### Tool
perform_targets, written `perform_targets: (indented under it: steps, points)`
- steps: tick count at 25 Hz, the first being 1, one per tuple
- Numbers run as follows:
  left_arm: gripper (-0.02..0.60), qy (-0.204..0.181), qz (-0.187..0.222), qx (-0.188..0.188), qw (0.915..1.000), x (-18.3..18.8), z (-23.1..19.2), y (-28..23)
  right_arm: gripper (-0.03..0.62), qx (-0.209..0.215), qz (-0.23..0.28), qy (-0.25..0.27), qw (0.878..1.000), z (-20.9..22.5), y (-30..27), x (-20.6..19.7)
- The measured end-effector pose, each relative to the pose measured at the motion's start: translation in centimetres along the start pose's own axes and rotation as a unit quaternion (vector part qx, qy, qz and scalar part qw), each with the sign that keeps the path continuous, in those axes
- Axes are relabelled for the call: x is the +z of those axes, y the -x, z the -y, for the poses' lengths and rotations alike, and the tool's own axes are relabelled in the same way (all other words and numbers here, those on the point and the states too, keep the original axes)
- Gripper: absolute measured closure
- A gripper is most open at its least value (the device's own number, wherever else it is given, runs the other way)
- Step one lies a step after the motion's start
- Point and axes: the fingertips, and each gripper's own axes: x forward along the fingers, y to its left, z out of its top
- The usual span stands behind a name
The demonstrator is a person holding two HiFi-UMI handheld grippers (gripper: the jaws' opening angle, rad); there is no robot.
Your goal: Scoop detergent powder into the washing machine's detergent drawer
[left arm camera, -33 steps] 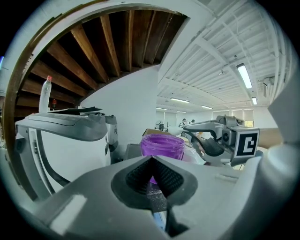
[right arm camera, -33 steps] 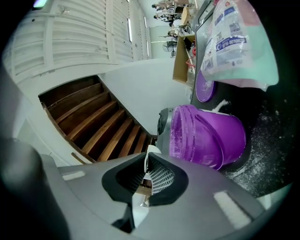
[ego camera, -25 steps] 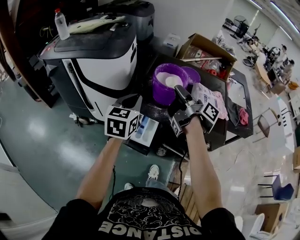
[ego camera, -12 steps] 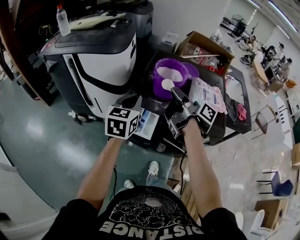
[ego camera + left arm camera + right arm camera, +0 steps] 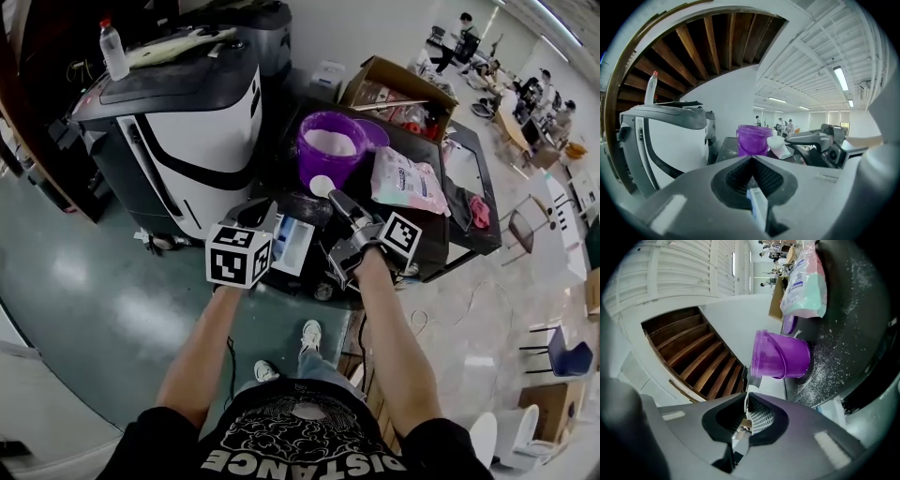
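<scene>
Head view: the left gripper (image 5: pixel 265 217) sits at the pulled-out detergent drawer (image 5: pixel 291 246), at the near edge of the dark table (image 5: pixel 464 202). The right gripper (image 5: pixel 339 202) holds a scoop (image 5: pixel 322 186) of white powder just near of the purple bucket (image 5: pixel 331 150).

Left gripper view: the gripper is closed on a pale edge of the drawer (image 5: pixel 757 206). The bucket (image 5: pixel 753 139) and scoop (image 5: pixel 777 144) lie beyond.

Right gripper view: the gripper is clamped on the scoop handle (image 5: pixel 747 411). The bucket (image 5: pixel 783 357) is ahead, and the detergent bag (image 5: pixel 804 284) lies farther off.
</scene>
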Motion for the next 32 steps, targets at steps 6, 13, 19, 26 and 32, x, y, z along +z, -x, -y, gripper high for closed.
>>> perform_targets:
  steps: [6,13,19,26,32]
  points:
    - [0.581,-0.006,-0.005,0.000,1.0000,-0.8,-0.1,0.4,0.560,-0.014,-0.010,0.004,1.000,2.2,0.6,-1.4]
    - [0.581,-0.009,-0.016,-0.001,0.9998,-2.4,-0.5,0.6,0.560,-0.027,-0.018,0.016,0.999,4.5,1.0,-2.5]
    - [0.581,-0.006,-0.030,-0.004,0.9995,-4.0,-0.3,0.3,0.560,-0.046,-0.037,0.043,0.997,6.2,1.5,-3.6]
    - [0.581,-0.001,-0.039,0.001,0.9993,-5.3,-0.4,0.7,0.560,-0.076,-0.052,0.059,0.994,8.9,2.5,-4.2]
    - [0.581,0.001,-0.045,0.001,0.9990,-5.9,-0.3,1.0,0.560,-0.097,-0.067,0.072,0.990,9.8,2.9,-5.1]
